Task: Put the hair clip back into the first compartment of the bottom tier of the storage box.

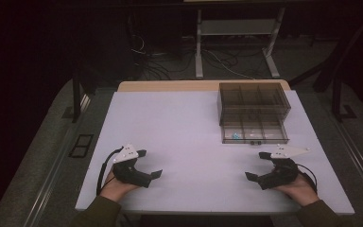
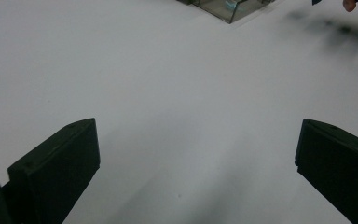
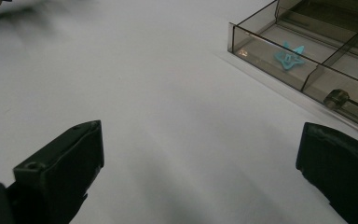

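A smoky clear drawer cabinet (image 1: 254,97) stands at the back right of the white table (image 1: 179,137). Its bottom drawer (image 1: 254,140) is pulled out toward me and holds a small blue piece (image 1: 236,135). My left gripper (image 1: 150,163) rests open near the front left, with nothing between its jaws. My right gripper (image 1: 256,165) rests open near the front right, just short of the drawer. In the right gripper view, the right gripper (image 3: 200,144) faces bare table, with the drawer (image 3: 265,53), the blue piece (image 3: 289,57) and the drawer's knob (image 3: 338,99) at the upper right. In the left gripper view, the left gripper (image 2: 198,140) is also wide open.
The table's front edge runs just under my hands. A wooden strip (image 1: 170,85) shows behind the white top. Beyond it, desk legs (image 1: 199,47) and loose cables (image 1: 156,61) lie on the dark floor. The drawer's corner (image 2: 233,9) appears far off in the left gripper view.
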Demonstrator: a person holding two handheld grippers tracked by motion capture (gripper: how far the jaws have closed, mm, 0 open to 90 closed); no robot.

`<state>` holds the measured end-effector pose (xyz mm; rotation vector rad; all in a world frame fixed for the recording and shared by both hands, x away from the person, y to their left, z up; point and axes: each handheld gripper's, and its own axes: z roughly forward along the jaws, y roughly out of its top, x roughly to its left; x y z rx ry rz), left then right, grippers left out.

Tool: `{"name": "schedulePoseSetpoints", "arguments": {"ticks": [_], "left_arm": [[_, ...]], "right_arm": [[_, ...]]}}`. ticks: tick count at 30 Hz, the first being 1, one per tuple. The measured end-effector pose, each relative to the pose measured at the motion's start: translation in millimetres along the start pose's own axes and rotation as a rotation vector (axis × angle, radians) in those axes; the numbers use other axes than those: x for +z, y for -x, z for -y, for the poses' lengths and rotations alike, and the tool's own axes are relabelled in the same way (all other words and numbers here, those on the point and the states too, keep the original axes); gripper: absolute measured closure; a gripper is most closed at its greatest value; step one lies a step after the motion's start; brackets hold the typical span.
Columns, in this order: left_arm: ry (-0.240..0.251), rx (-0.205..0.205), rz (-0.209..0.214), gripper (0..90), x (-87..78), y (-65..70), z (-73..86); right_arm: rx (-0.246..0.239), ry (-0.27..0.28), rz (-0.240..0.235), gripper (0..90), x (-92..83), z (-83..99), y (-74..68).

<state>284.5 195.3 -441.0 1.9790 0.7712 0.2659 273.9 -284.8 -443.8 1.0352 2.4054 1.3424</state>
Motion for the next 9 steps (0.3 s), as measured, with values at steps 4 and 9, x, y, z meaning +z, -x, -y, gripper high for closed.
{"name": "schedulePoseSetpoints", "arguments": {"ticks": [4,9], "left_arm": [[-0.004,-0.007,-0.003,0.0,-1.4,-0.1,1.7],[-0.022,-0.004,-0.005,0.0,0.5,0.1,2.0]], "right_arm": [[0.000,0.002,0.000,0.2,-0.3,0.0,0.0],[-0.002,0.000,0.001,0.2,-0.2,0.1,0.1]]}}
